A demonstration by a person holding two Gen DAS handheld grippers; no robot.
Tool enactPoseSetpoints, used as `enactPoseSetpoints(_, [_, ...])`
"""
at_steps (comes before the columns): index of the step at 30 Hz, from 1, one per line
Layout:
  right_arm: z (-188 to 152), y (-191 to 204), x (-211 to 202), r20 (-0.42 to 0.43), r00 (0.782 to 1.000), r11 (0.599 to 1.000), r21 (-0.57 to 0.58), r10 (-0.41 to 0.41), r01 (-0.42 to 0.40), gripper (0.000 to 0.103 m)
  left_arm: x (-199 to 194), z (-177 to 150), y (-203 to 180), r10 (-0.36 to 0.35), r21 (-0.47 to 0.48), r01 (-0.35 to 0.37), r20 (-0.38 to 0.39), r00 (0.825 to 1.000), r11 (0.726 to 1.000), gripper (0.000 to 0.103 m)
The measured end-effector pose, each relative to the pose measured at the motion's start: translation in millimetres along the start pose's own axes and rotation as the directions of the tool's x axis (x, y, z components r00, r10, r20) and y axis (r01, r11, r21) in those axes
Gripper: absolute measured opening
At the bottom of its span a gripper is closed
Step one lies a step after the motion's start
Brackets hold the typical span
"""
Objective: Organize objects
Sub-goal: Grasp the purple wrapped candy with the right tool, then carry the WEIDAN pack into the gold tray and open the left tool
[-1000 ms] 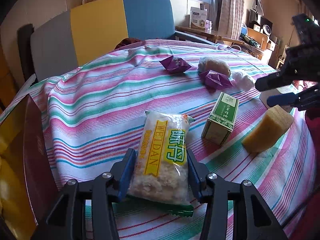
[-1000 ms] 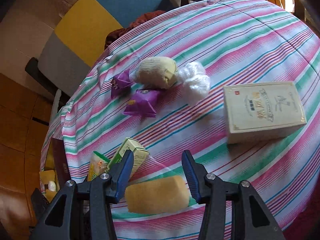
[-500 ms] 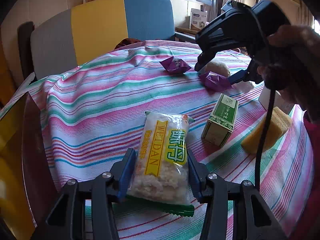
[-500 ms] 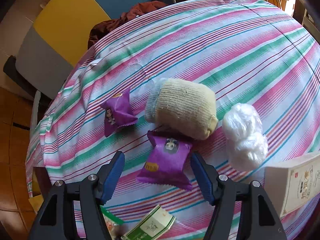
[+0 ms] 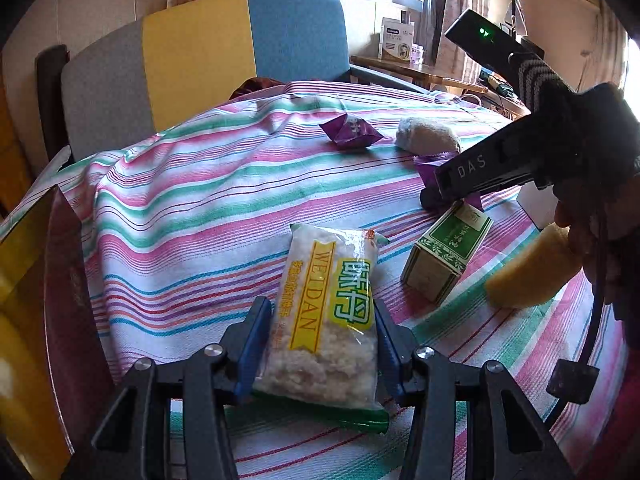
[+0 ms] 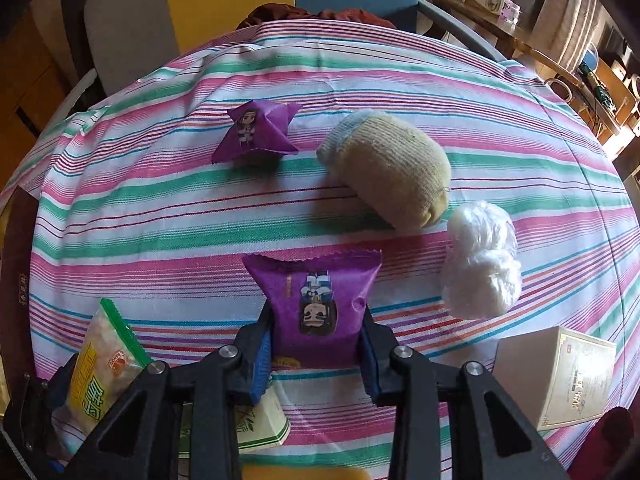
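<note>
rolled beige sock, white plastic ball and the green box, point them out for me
rolled beige sock (image 6: 390, 168), right wrist view, middle of the knit body
white plastic ball (image 6: 482, 260), right wrist view, centre of the crumpled wad
green box (image 5: 454, 236), left wrist view, green top face

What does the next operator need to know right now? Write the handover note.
Left gripper: shut on the WEIDAN snack bag, resting on the striped tablecloth.
Right gripper: jaws have just been closing, now pinching the near purple packet.
Loose on the cloth: far purple packet, rolled sock, white wad, green box, yellow sponge, cream box.
Nothing sorted yet; all remain.
</note>
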State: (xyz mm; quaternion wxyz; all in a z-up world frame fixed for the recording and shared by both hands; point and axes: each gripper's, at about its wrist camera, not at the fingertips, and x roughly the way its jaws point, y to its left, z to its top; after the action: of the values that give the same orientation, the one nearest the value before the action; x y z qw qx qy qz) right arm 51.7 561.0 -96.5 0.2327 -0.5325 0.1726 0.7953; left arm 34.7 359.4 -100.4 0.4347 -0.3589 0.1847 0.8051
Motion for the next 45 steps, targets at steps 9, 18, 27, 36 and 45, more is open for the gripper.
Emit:
enactPoseSetpoints(9, [0.8,2.0,-2.4,0.010,0.999,0.999,-0.045,-0.031,0.031,0.035,-1.5,-0.3,-2.1,0.016,0.011,-0.016,0.004,1.000,1.000,0.050])
enactPoseSetpoints(18, [-2.7,9.5,-2.8,0.046,0.996,0.989,-0.128,-0.074,0.080,0.033,-15.0,0.6,5.5,0.001,-0.042,-0.001,0.015,1.000,0.999,0.046])
enactPoseSetpoints(27, [-0.6,20.4,-0.5,0.060,0.994,0.984,-0.149,-0.089,0.097,0.033,-89.4,10.8,25.4,-0.031,-0.123,0.044,0.103,0.994,0.991,0.046])
enactPoseSetpoints(36, [-1.7,23.0,-1.2,0.066,0.993,0.981,-0.158,-0.101,0.110,0.033,-113.6,9.0,192.4,0.116,-0.461,-0.107,-0.010,0.993,0.881,0.047])
enactPoseSetpoints(45, [-2.1,23.3,-1.9,0.065,0.993,0.981,-0.160,-0.102,0.111,0.033,-58.4,-19.2,322.8,0.221,-0.640,-0.348,-0.272,0.937,0.685,0.047])
